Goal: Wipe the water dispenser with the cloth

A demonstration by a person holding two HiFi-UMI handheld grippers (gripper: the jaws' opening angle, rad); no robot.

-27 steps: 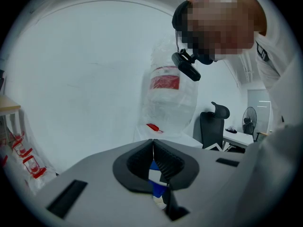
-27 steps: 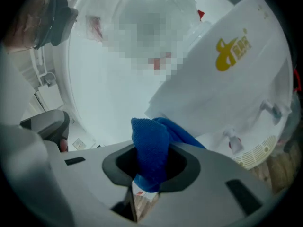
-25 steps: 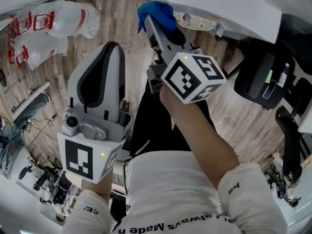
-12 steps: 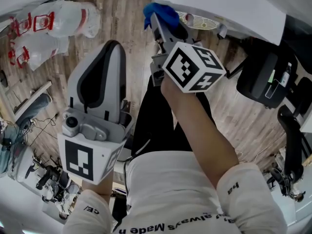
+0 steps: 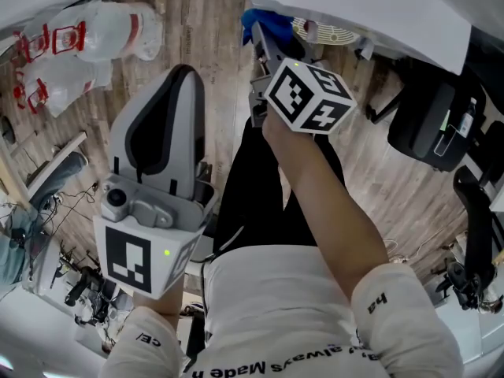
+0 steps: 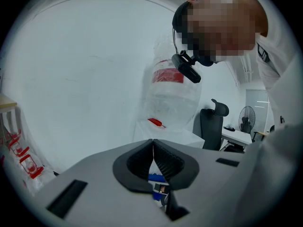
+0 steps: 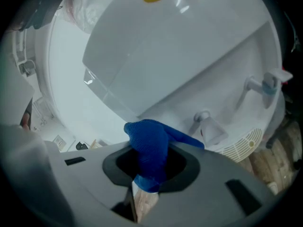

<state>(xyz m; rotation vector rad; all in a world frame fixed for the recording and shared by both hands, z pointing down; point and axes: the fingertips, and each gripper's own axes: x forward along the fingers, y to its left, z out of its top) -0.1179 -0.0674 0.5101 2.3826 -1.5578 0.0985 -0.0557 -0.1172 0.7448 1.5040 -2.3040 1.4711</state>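
Blue cloth (image 7: 149, 145) bunched, clamped in right tongs (image 7: 151, 167). Cloth raised against white water dispenser (image 7: 189, 56) front, just beside tap (image 7: 204, 125); actual contact unclear. Left tongs (image 6: 153, 148) pressed together, nothing between, held back near body, well apart from dispenser. Wood floor (image 5: 209, 22) beneath.

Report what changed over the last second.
The right gripper, shut on the cloth, pushed forward and slightly right in the head view, bringing the cloth closer to the dispenser. Nothing was taken hold of or let go. The left gripper stayed where it was, shut and empty.
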